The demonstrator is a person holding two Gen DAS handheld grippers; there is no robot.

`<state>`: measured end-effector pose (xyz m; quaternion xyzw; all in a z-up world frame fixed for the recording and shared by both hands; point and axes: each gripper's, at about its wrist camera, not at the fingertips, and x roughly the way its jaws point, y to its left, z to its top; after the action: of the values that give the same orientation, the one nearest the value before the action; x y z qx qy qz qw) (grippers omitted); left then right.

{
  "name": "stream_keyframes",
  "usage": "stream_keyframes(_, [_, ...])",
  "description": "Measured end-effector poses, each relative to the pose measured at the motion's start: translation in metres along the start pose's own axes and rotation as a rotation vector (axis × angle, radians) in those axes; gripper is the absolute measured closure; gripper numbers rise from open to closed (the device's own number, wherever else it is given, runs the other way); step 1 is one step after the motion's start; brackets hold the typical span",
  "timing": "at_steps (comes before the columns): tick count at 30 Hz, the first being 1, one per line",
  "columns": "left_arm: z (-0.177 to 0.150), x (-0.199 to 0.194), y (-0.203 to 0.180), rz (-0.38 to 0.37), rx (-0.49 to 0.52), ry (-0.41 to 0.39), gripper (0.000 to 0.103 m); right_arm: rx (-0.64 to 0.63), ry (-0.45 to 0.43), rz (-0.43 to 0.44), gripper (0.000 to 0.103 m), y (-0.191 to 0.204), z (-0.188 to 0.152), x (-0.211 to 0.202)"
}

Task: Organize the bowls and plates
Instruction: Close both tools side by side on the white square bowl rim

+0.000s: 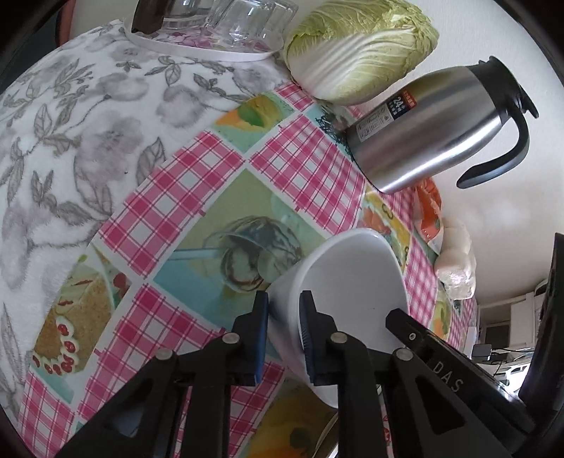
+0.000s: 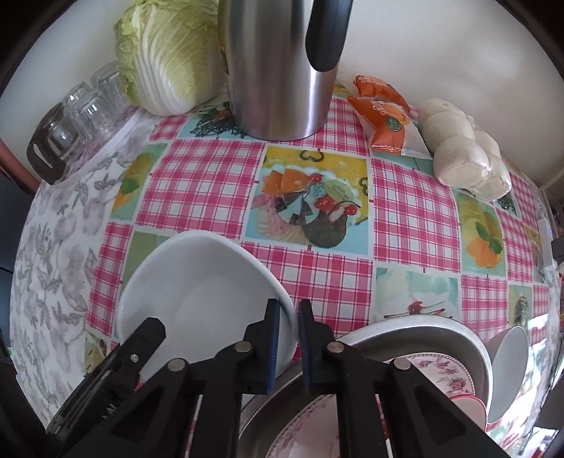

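A plain white bowl (image 1: 352, 274) sits tilted on the checked tablecloth, and both grippers hold it. My left gripper (image 1: 283, 303) is shut on the bowl's near wall, one blue pad outside and one inside. In the right wrist view my right gripper (image 2: 289, 310) is shut on the right rim of the same white bowl (image 2: 204, 292). The other gripper's black finger shows at the bowl's opposite side in each view. A metal basin (image 2: 423, 331) at the lower right holds floral plates (image 2: 447, 373) and another white bowl (image 2: 507, 370).
A steel thermos jug (image 2: 282, 70), a napa cabbage (image 2: 169, 60), an orange packet (image 2: 384, 116) and bagged buns (image 2: 465, 151) line the wall side. Upturned glasses (image 1: 239, 24) stand on a tray. A grey floral cloth (image 1: 70, 141) covers the table's left part.
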<state>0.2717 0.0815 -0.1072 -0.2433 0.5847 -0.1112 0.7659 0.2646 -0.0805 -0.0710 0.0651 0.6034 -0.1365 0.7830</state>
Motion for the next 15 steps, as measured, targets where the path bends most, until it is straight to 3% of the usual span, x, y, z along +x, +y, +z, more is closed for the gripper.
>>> stream_keyframes(15, [-0.0017,-0.0001,-0.0021,0.026,0.013,-0.022,0.086,-0.015,-0.007,0.022,0.09,0.0002,-0.0001,0.002])
